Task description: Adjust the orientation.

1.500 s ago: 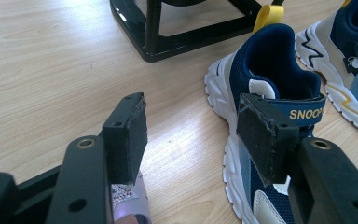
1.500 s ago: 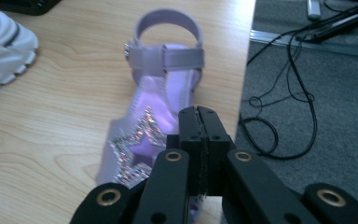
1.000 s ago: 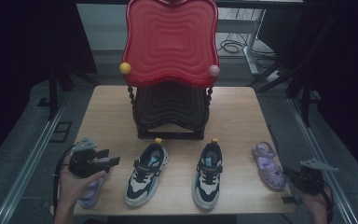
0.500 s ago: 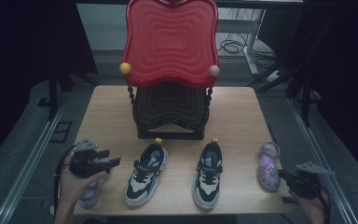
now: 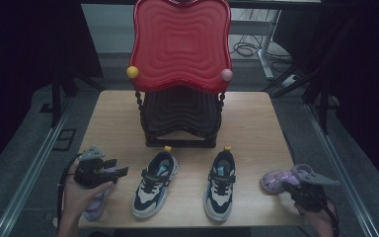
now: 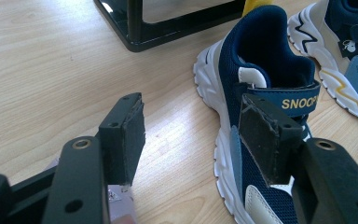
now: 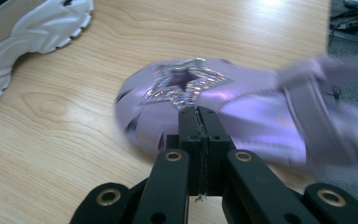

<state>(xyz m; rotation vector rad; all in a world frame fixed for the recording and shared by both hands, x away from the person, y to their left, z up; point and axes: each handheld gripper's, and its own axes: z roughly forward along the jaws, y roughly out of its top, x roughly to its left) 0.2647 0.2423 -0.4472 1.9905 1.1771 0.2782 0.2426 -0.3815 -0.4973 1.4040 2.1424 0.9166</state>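
Dim high view with dark surroundings; bright claw views, the purple sandal (image 7: 242, 116) motion-blurred.

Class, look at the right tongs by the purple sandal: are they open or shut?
Shut. In the right gripper view the right tongs have their black pads pressed together, with no gap, at the purple sandal.

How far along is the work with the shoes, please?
Nothing looks finished: the left sneaker, right sneaker, left sandal and right sandal all lie on the table, in front of the black rack. In hand: the right tongs, shut, tips at the right sandal, which overhangs the table edge. The left tongs hang open above the left sandal. All four shoes remain.
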